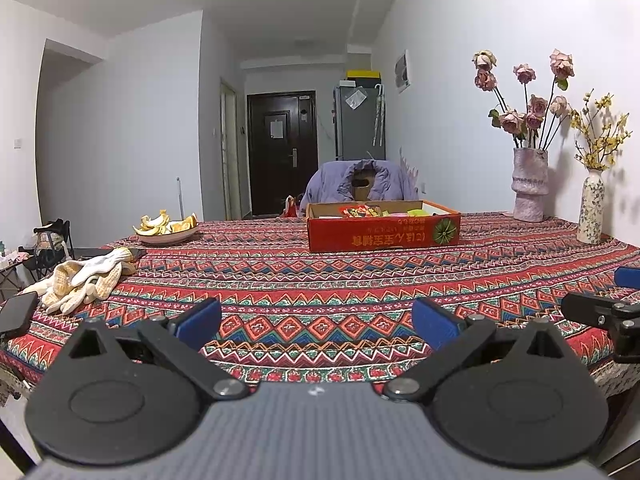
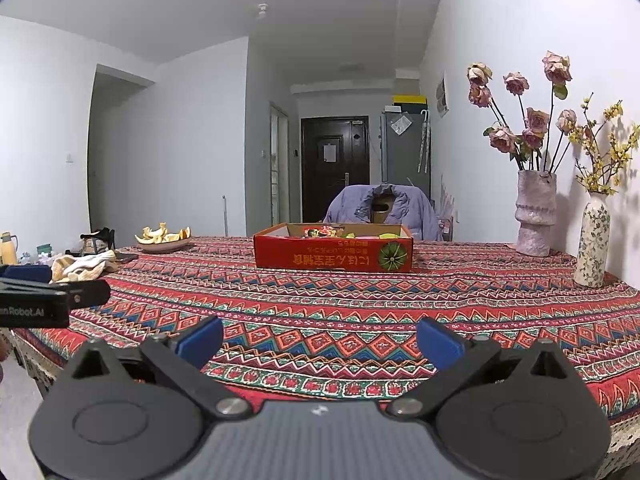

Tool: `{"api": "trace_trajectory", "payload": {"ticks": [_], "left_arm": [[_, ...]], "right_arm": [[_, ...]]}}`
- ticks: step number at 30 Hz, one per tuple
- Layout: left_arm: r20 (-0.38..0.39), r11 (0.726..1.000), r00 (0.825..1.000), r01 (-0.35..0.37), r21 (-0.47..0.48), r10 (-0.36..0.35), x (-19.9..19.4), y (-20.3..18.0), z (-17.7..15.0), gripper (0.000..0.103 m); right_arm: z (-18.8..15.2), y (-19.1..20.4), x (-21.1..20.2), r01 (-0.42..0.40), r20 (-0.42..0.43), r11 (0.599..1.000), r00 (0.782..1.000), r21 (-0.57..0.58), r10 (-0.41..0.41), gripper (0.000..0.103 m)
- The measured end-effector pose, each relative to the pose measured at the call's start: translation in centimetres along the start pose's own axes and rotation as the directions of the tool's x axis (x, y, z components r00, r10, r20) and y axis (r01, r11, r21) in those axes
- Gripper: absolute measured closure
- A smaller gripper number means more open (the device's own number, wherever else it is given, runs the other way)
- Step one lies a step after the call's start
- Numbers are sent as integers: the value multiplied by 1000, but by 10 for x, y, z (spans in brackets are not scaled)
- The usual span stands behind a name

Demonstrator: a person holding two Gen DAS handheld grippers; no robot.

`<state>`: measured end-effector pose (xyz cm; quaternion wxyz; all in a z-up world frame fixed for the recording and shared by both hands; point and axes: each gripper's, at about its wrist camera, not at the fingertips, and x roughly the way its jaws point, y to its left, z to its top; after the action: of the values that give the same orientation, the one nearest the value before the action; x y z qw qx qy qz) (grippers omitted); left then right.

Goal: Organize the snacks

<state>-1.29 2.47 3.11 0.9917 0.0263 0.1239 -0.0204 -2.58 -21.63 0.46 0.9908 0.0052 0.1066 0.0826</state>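
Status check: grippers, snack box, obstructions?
Left gripper open, empty. Right gripper open, empty. Red cardboard snack box far across table. Path clear.

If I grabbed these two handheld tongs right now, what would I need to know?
Left tongs: open, empty, hovering over the near edge of the patterned tablecloth.
Right tongs: open, empty, level beside the left ones.
The red cardboard box sits on the far half of the table, open, with snack packets inside; how neatly they lie cannot be told from here.
Nearby but not part of the job: plate of fruit peels, work gloves, two flower vases.
Done: nothing visibly.
Left: reach the box and sort the snacks.
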Motion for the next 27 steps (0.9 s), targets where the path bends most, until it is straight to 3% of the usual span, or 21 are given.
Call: {"api": "trace_trajectory", "payload": {"ticks": [27], "left_arm": [[9, 1000, 1000, -17, 10, 17, -1, 2, 2, 0]], "right_arm": [[6, -8, 0, 18, 3, 1000, 1000, 2, -18, 0]]}}
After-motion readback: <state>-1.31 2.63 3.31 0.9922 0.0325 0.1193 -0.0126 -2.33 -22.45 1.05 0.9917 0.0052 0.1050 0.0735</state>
